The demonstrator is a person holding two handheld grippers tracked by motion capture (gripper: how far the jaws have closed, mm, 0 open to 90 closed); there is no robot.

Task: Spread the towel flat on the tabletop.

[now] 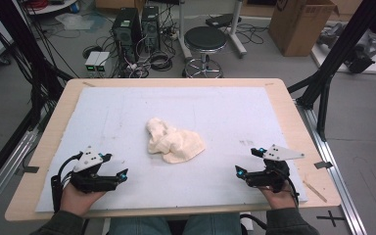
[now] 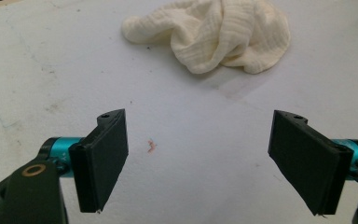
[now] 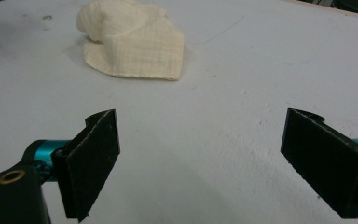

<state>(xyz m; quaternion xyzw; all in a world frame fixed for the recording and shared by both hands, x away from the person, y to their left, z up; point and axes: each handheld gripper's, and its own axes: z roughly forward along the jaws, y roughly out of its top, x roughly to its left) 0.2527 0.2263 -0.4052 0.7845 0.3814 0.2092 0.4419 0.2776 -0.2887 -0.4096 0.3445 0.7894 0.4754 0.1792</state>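
Note:
A crumpled cream cloth (image 1: 173, 141) lies in a heap near the middle of the white mat (image 1: 127, 107). My left gripper (image 1: 115, 166) rests low at the front left of the mat, open, with nothing between its jaws. It sits well apart from the cloth (image 2: 214, 35), which lies ahead of it and slightly right. My right gripper (image 1: 249, 161) is at the front right, also open and empty. The cloth (image 3: 130, 39) lies ahead of it and to the left, at a distance.
The mat covers a wooden table (image 1: 293, 117). Black frame posts (image 1: 338, 54) stand at the right and left sides. Beyond the far edge are a stool (image 1: 204, 41), computer towers (image 1: 136, 29), floor cables and a cardboard box (image 1: 301, 24).

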